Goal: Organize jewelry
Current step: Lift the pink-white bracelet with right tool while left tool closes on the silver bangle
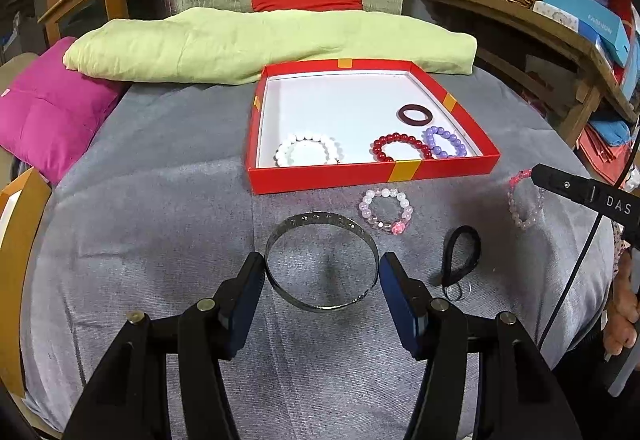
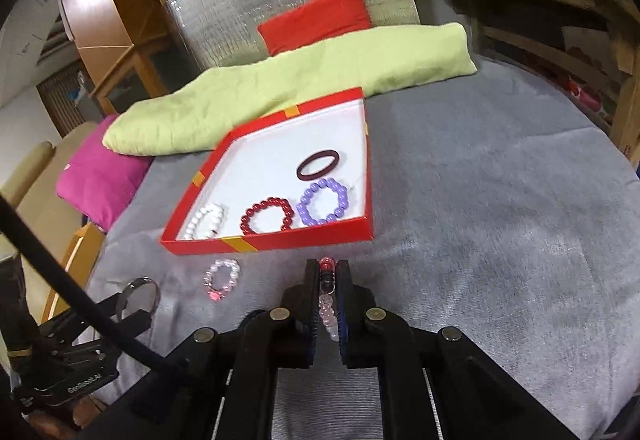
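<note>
The likeliest slip sits at the left. The left gripper straddles the silver metal bangle, which lies flat on the grey cloth, its pads just outside the band on either side. A thin, springy hoop squeezed across its width could well flex, pop upward or skid out from between the pads, and the soft cloth may bunch under the fingertips if they press down. Just beyond the bangle lies a pale pink beaded bracelet with a bright pink charm, and to its right a black loop, possibly a hair tie; a skidding bangle might knock either one.

Farther right, the risk shifts to the right gripper. It pinches a pink beaded bracelet by only a few beads, the rest hanging or trailing between the fingers. Round beads on elastic roll easily, so the strand may slide free on the way to the red box, or catch on its front wall.

As for the claws: the left one is spread wide, about as wide as the bangle, and grips nothing; whether its pads touch the band I cannot tell. The right one is nearly closed, clamped on the bracelet. Inside the box already lie white, red and purple beaded bracelets and a dark ring bangle.
</note>
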Tool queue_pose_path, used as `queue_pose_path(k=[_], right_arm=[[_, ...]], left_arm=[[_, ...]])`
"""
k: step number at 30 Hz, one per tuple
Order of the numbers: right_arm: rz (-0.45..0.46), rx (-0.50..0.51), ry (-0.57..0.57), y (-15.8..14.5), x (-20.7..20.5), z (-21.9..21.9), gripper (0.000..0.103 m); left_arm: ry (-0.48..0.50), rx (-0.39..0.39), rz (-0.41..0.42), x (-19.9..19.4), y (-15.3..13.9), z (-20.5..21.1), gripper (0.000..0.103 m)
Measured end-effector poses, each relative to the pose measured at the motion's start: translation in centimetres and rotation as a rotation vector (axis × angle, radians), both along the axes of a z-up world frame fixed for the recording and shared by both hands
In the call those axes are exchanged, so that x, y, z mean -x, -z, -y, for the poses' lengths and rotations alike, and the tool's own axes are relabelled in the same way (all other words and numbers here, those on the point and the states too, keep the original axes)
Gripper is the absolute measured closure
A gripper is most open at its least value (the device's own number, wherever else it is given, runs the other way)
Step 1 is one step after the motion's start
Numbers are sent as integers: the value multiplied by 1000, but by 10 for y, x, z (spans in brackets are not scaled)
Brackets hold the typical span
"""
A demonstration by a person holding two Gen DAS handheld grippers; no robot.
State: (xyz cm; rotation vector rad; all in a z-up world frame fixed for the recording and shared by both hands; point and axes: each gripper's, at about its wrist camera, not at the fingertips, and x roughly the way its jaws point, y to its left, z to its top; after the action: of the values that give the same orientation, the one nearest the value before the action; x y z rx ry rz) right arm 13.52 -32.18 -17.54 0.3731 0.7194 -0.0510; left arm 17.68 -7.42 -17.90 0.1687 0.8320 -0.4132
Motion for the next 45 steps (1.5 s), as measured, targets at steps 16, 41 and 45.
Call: queue_pose_path(k=[16,41,45], right_arm=[[32,-16,-32,-6,3,-6,95],[-144,47,46,25,-4,28,95],[-166,25,42,28,-4,32,93]], left_arm=[[17,30,11,0,-8,12,43],[67,151,-141,-6,7,-33,33],[113,105,-165,1,16,-21,32]])
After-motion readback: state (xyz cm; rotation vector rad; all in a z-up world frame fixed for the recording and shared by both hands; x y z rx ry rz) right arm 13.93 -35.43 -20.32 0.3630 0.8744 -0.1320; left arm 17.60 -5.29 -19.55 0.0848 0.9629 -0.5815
